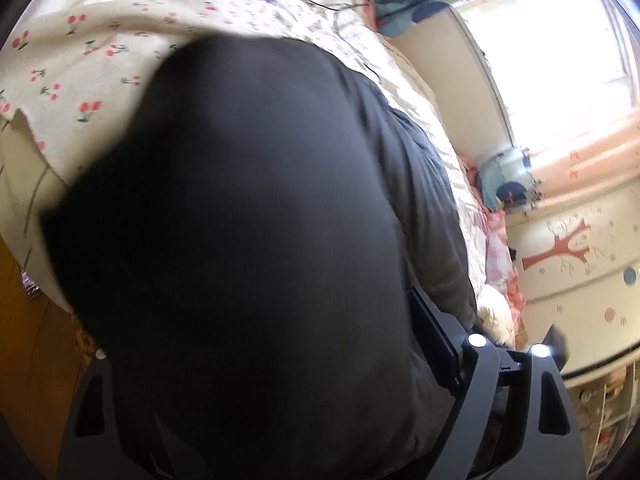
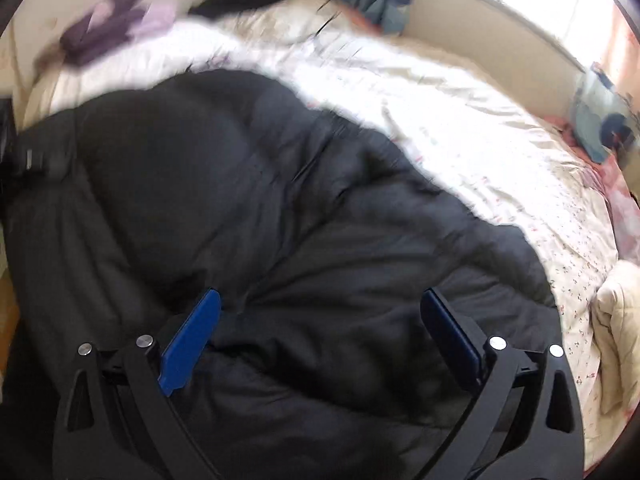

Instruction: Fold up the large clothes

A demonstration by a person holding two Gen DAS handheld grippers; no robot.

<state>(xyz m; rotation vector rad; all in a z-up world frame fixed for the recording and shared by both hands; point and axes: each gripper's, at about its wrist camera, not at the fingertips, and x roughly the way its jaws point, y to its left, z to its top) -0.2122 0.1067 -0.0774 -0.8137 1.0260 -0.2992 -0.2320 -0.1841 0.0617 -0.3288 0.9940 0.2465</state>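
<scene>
Black, puffy and quilted, the large coat (image 2: 280, 216) lies spread on the bed, its long axis running in the right wrist view from the near left edge toward the far right, over a cream bedsheet (image 2: 500, 168) printed with small red cherries. Which end is collar and which is hem cannot be told; the picture is smeared and the garment's near part is cut off by the frame. The right gripper (image 2: 320, 332) hangs just above the coat with its blue pads (image 2: 188, 344) spread wide, fabric lying below the gap but not pinched. In the left wrist view the same dark cloth bulges right up against the lens and hides most of the scene; of the left gripper (image 1: 288, 360) only the right-hand finger (image 1: 436, 340) shows clearly, the other buried behind the fabric. Its jaws stand wide, with cloth filling the gap; whether they grip it I cannot tell. Farther off, a purple folded garment (image 2: 104, 24) lies near the headboard end, and a bright window (image 1: 560, 28) glares beyond the bed.
</scene>
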